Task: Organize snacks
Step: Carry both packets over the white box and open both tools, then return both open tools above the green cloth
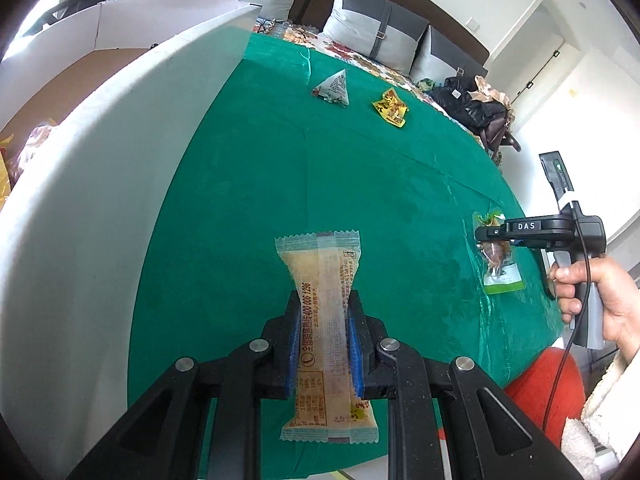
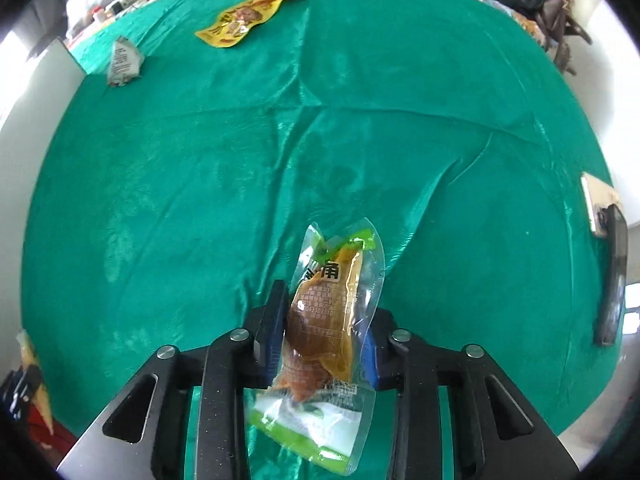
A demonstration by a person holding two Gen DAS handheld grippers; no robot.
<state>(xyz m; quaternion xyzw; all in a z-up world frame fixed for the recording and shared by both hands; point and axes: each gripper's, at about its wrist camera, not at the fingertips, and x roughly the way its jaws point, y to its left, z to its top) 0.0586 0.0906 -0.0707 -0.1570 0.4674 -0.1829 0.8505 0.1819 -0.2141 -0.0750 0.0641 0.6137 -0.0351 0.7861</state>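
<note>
Snacks: we clamp beige bar packet (image 1: 326,332) in left gripper (image 1: 325,344), lower centre of frame; right gripper (image 2: 326,340) jaws pinch clear green-edged pouch (image 2: 334,316) over green cloth (image 2: 200,200), bottom centre.

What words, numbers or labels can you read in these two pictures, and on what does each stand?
"DAS": on the right tongs.
"400 000 1296": on the tan bar wrapper in the left tongs.
"角": large character on the green-edged pouch.
Yellow packet, triangular packet: print too small to read.
</note>
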